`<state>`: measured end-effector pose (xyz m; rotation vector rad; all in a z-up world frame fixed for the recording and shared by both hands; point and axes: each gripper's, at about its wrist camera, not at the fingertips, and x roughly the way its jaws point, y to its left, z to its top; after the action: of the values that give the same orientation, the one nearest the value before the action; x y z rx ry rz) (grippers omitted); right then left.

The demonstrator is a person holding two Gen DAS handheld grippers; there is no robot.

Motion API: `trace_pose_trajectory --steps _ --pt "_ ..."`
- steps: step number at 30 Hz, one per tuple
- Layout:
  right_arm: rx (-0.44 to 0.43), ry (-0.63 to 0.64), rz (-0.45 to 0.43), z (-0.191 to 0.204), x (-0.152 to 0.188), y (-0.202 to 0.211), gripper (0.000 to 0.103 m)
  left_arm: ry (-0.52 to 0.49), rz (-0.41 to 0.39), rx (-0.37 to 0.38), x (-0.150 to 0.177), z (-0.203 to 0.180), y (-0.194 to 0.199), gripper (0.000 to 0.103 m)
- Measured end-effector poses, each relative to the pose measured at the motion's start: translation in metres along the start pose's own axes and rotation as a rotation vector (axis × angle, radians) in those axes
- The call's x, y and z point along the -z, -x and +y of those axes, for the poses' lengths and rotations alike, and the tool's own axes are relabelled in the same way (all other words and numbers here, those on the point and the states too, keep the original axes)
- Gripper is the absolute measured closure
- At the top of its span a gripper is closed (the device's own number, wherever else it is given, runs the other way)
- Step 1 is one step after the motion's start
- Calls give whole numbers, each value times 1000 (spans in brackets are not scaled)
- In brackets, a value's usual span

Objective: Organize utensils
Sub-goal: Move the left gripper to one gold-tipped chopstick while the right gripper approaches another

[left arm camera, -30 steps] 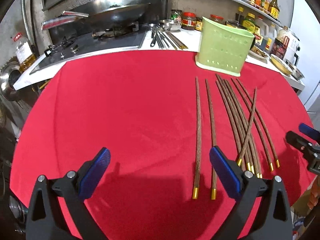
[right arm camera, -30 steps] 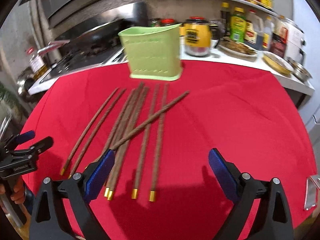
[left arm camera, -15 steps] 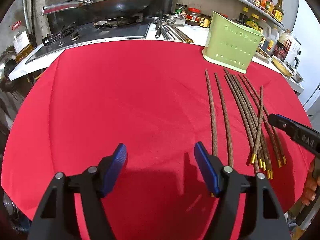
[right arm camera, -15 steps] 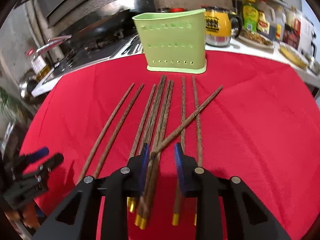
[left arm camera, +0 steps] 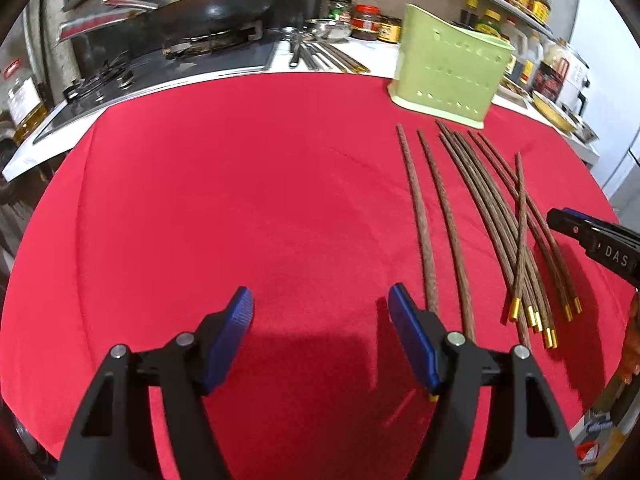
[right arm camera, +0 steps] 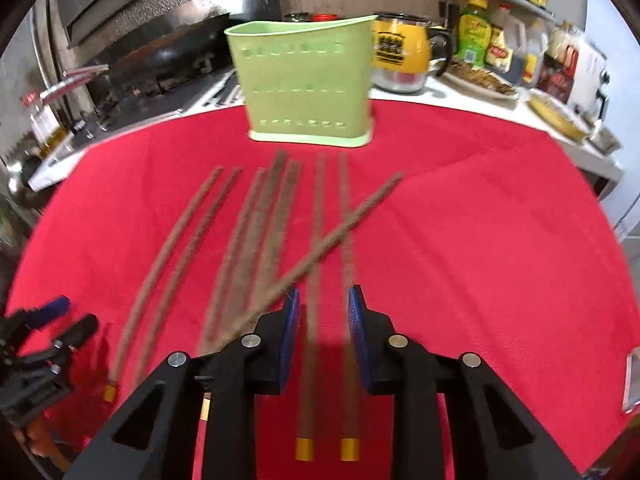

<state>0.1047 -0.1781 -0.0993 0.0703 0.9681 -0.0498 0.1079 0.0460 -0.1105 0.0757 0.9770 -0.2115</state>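
1. A red cloth [left arm camera: 240, 200] is covering the table, and a set of brown chopsticks [left arm camera: 492, 216] with gold caps is lying on it in a loose fan, thin tips pointing toward a green perforated utensil holder [left arm camera: 448, 72] that is standing upright at the far edge.
2. One chopstick [right arm camera: 320, 248] is lying slantwise across several others in the right wrist view.
3. The left gripper [left arm camera: 320, 328] is hovering over bare cloth with its blue pads [left arm camera: 230, 332] standing well apart and nothing between them; the whole fan is lying to its right.
4. The leftmost pair of chopsticks [left arm camera: 424, 232] is running just beside the left gripper's right finger, and the lower end of the nearest stick is passing behind that finger.
5. The right gripper [right arm camera: 323, 312] is sitting low over the capped ends of the rightmost two chopsticks [right arm camera: 348, 240], its jaws having just been closing to a narrow gap.
6. One of those two sticks is running through the gap and the other is lying under the right pad, with the crossing stick's lower part just left of the left pad; the view is blurred, and the pads are not visibly pressing on either stick.
7. A stove with a wok [left arm camera: 216, 4] and a shelf of bottles and jars [right arm camera: 492, 36] are standing behind the table.
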Motion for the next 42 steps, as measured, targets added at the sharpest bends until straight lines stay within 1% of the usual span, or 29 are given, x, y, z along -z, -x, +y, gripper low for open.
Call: trace_pose_trajectory --steps 4,6,7,9,10,12,14,16,17,19,22,24,25,27,28,29,30,34,36,37,38,42 --pt "-13 37 34 -2 6 -9 88 -34 5 21 2 -13 1 36" --pt "-20 48 41 -4 10 -13 94 -48 5 27 2 -18 2 40" --pt "-21 50 36 -6 12 -13 95 -56 4 30 3 -20 3 44" --pt "-13 41 30 -13 14 -10 96 -60 13 37 5 -23 4 55" --pt "-13 32 28 -18 17 -9 96 -53 18 42 5 -23 4 58" --pt "5 20 22 -30 24 -4 96 -33 23 76 8 -21 7 68" --pt "25 8 16 -42 31 2 96 -34 22 114 13 -21 10 73" --pt "24 3 8 -49 37 6 96 -50 16 147 20 -25 15 73" --pt "18 -2 2 -52 41 8 96 -68 12 147 24 -30 17 73" --pt "6 -1 -5 -54 44 10 95 -98 8 118 30 -40 17 73" --pt "1 8 -13 -54 48 12 94 -163 -11 22 36 -57 16 73" --pt "-7 20 -15 -53 53 15 92 -196 -23 -7 41 -63 18 73" --pt "-12 24 -16 -53 55 16 92 -198 -24 -8 41 -62 19 73" --pt "-34 28 -20 -53 62 21 82 -195 -29 5 45 -60 23 73" --pt "-46 31 -23 -52 65 23 73 -193 -35 14 49 -58 25 73" --pt "-53 39 -28 -52 69 25 66 -194 -41 15 51 -58 27 73" --pt "-56 49 -38 -51 74 28 64 -198 -50 13 54 -59 28 73" --pt "-67 64 -91 -50 88 36 66 -174 -65 11 56 -59 28 75" --pt "-71 53 -113 -53 91 38 78 -176 -73 -4 54 -62 26 81" --pt "-79 43 -118 -55 91 38 79 -184 -75 -10 53 -65 25 82" --pt "-85 36 -123 -56 92 39 81 -194 -78 -13 52 -68 24 87" --pt "-98 47 -140 -56 93 39 79 -198 -89 -29 47 -75 19 88"
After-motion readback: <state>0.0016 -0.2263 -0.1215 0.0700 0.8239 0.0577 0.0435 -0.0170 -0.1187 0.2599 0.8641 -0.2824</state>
